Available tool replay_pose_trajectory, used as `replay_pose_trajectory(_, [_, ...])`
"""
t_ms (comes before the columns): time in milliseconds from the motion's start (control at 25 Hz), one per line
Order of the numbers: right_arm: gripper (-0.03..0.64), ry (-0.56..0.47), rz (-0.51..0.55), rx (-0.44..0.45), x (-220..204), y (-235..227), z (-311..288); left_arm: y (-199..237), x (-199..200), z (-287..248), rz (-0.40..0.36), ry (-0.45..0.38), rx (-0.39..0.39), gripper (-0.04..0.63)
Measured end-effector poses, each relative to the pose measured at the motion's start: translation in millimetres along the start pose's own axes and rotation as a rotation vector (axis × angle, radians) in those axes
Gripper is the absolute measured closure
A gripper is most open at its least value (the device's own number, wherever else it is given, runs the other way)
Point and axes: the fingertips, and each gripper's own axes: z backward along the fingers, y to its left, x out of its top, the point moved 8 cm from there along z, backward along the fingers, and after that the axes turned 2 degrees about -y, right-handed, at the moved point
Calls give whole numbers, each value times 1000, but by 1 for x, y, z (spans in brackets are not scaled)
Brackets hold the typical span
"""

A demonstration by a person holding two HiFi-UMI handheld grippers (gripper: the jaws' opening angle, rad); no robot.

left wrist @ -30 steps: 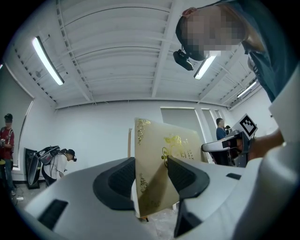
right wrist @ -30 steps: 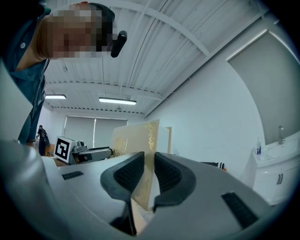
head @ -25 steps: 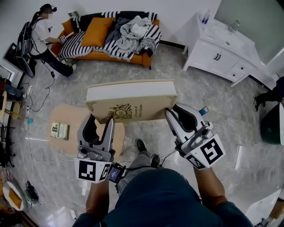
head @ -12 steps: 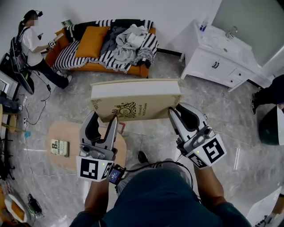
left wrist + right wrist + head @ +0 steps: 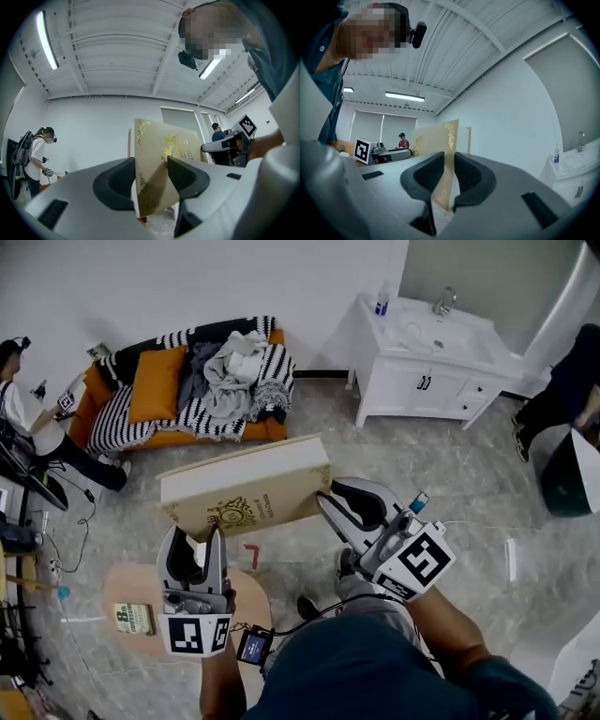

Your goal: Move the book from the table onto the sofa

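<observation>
A large cream book (image 5: pixel 246 491) with gold print on its cover hangs in the air, carried between both grippers. My left gripper (image 5: pixel 195 538) is shut on its lower left corner. My right gripper (image 5: pixel 323 495) is shut on its right edge. In the left gripper view the book (image 5: pixel 161 154) stands upright between the dark pads (image 5: pixel 123 180) of the left gripper (image 5: pixel 151 176). In the right gripper view the right gripper (image 5: pixel 449 176) clamps the book's thin edge (image 5: pixel 451 140). The orange sofa (image 5: pixel 264 429) with striped throws, an orange cushion and heaped clothes stands ahead by the wall.
A round wooden table (image 5: pixel 150 592) with a small book (image 5: pixel 131 618) on it lies below my left gripper. A white sink cabinet (image 5: pixel 422 381) stands at the back right. One person (image 5: pixel 23 423) sits left of the sofa; another (image 5: pixel 562 381) stands at the far right. Cables cross the marble floor.
Both grippers have carried the book away from the round table toward the sofa, which now looks nearer and more central. The book appears more tilted. Both grips are unchanged.
</observation>
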Motion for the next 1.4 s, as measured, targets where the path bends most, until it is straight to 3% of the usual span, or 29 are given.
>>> replay_pose_trajectory(720, [540,-31,-29,137,3,-205,-61,-31,-23,-184,-50,20,121,394])
replay_pose_trajectory(920, [540,-19,-43,135,0,-244,-99,-6,-30,-233,-57,32,117,393])
replay_pose_trajectory(1160, [540,-21,-30,107,-13,-257,-132,24,-51,-259,-47,16,94,393])
replay_pose_trajectory(1400, [540,-29,-10,72,-15,-288,-201,84,-64,-314,-41,9,59,393])
